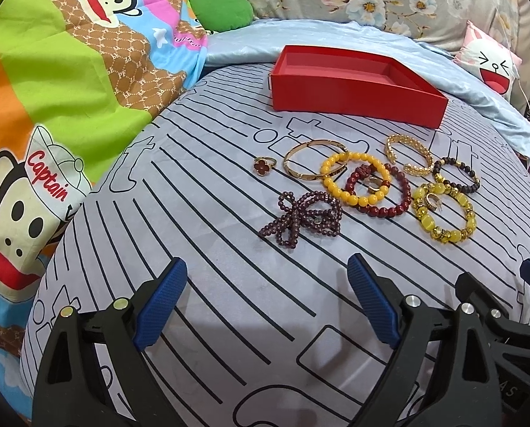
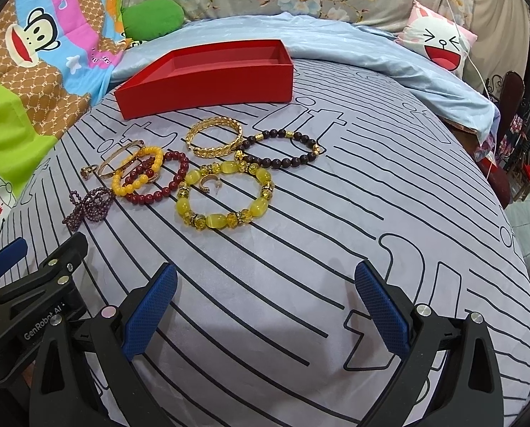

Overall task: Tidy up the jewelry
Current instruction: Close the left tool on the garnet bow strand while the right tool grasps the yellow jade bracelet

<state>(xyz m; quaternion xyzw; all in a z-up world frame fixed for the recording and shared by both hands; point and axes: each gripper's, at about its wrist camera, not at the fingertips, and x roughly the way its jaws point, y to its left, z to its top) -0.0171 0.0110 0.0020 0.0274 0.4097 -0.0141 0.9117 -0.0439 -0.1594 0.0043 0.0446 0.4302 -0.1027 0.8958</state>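
since nothing is in either tool yet, everything turns on where the pieces lie from them: on the striped bedspread (image 2: 300, 249) the red box (image 2: 208, 74) sits farthest off, empty, its long side running across the bed, and the jewelry is spread in a band between it and both tools. the left gripper (image 1: 268, 302) hangs spread wide and holds nothing, the purple bead string (image 1: 300, 219) lying just ahead of it. the right gripper (image 2: 265, 306) is equally wide and bare, and it looks nearest to the yellow bead bracelet (image 2: 226, 195), which lies flat straight ahead. beyond that the gold cuff (image 2: 215, 135) rests with its gap towards the left. smallest, the red flower ring (image 1: 263, 166) sits at the far left end, so i'd guess it falls to the left gripper.
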